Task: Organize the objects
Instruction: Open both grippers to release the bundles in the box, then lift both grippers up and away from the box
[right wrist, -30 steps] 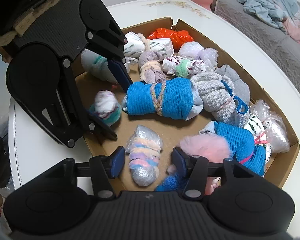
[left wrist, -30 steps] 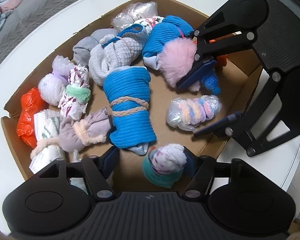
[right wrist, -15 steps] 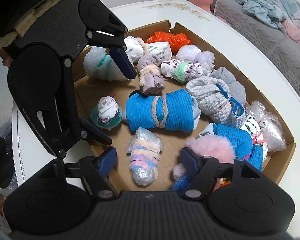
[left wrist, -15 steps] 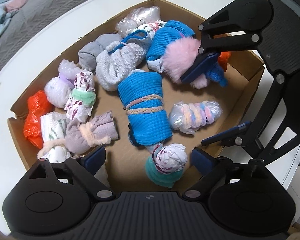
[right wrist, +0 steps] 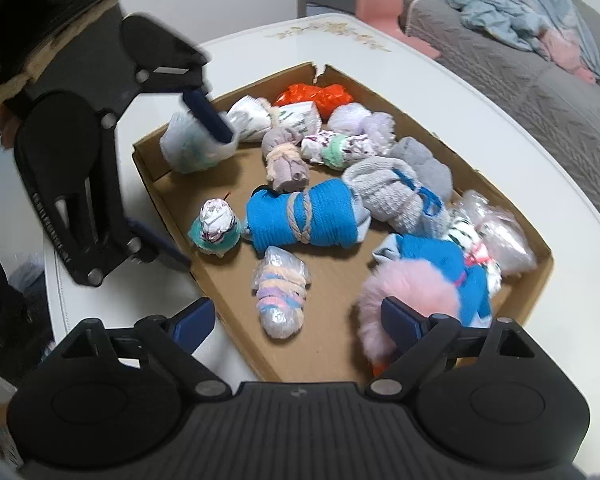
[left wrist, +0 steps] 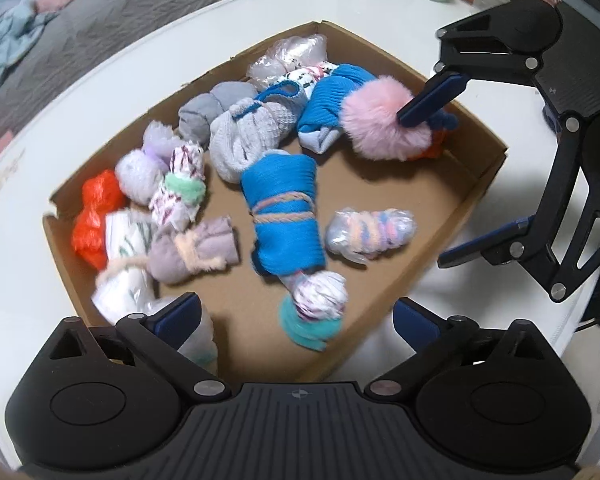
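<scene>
The left gripper (left wrist: 296, 320) sits at the bottom of the left view, jaws wide, nothing between them. Just ahead lies a white-and-teal bundle (left wrist: 318, 308), blurred. Behind it, at frame centre, a blue roll (left wrist: 286, 218) tied with braided cord rests on the cardboard box (left wrist: 384, 196) floor. The right gripper (left wrist: 444, 180), at the frame's right, stands with jaws wide; one fingertip (left wrist: 432, 98) touches the pink pompom (left wrist: 384, 122), which hides part of an orange item behind it. In the right view, a pale bundle (right wrist: 192, 146) sits partly behind the left gripper's finger.
</scene>
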The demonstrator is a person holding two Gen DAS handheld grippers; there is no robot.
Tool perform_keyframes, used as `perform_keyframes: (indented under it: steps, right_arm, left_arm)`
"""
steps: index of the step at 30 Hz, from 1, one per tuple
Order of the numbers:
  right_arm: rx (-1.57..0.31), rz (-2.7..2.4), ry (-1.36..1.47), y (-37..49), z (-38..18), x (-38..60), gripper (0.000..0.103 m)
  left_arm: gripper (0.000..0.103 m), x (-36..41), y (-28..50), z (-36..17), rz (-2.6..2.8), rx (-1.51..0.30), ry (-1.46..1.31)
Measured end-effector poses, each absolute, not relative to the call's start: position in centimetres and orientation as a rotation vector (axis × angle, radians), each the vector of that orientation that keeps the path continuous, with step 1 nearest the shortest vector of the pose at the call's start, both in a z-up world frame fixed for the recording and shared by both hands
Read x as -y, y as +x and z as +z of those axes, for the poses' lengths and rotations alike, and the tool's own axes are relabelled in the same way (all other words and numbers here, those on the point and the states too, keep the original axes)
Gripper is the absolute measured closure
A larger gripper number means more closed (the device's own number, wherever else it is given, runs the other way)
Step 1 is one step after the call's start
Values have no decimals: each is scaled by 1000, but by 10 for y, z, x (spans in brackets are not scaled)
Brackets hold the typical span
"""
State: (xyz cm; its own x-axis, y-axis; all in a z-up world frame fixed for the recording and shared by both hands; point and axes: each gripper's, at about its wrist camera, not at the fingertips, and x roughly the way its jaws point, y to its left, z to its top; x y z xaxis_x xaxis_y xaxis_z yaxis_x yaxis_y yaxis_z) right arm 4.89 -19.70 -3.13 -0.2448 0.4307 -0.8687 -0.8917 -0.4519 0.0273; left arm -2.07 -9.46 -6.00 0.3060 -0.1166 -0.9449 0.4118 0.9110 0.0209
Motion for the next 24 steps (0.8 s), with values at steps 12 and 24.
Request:
perform_keyframes:
  steps: [12, 24]
  right_arm:
    - [-780, 1708, -887, 71, -14, 217, 1]
    - [-893, 1458, -705, 78, -7, 210, 1]
  left_arm:
    - [1, 100, -56, -37, -214, -1235, 214]
    - [1, 62, -49, -20, 66, -1138, -55]
